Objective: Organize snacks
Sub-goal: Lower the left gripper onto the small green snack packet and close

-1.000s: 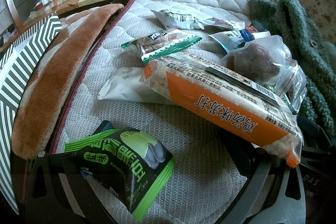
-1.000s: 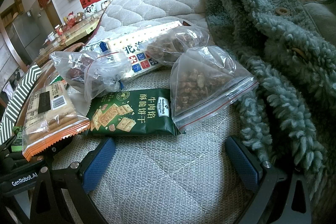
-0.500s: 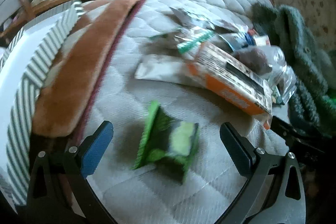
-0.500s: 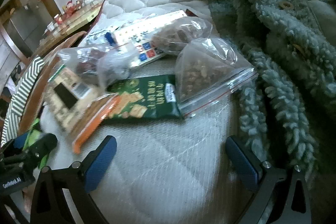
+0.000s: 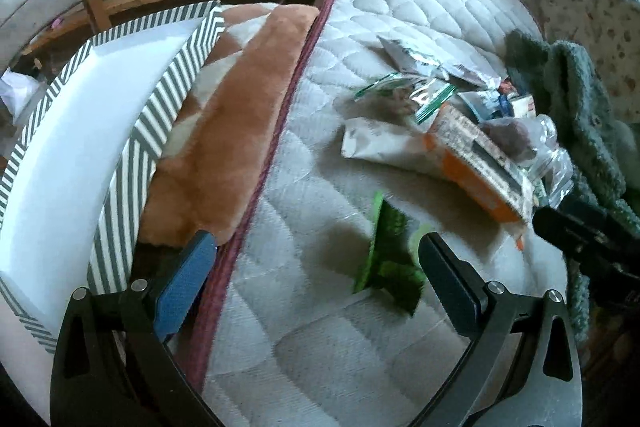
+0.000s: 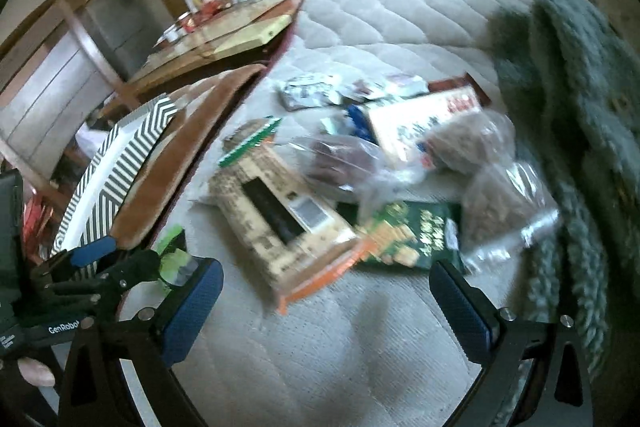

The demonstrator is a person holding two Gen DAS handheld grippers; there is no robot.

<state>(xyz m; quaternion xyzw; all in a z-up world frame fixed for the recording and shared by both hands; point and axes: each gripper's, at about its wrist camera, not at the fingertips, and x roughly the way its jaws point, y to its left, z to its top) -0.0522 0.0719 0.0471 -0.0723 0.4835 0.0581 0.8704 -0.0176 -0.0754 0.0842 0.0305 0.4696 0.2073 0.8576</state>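
Hovering above the quilted mattress (image 5: 400, 7), the left gripper (image 5: 316, 267) has its two fingers spread wide with nothing between them; its blue-padded left finger (image 5: 182, 291) hangs over the dark red piping at the mattress's left edge, the right finger (image 5: 452, 291) over the bare quilting. A small green snack packet (image 5: 390, 259) lies on the mattress just in front of the right finger, blurred, its long axis running roughly away from the camera and its narrow end pointing toward the heap of snacks. The right gripper (image 6: 324, 303) is likewise wide open and empty, poised above the near part of the mattress, facing the heap. Closest to it lies the orange-edged cracker pack (image 6: 288, 223), long axis slanting from the far left toward the near right, its orange sealed end nearest the gripper. A dark green biscuit packet (image 6: 416, 235) lies flat just beside it on the right, and clear zip bags (image 6: 508, 203) sit beyond, against the green fleece coat (image 6: 580, 87) at the mattress's right edge. A striped box (image 5: 80, 147) stands off the left edge, past a brown plush cushion (image 5: 224, 131).
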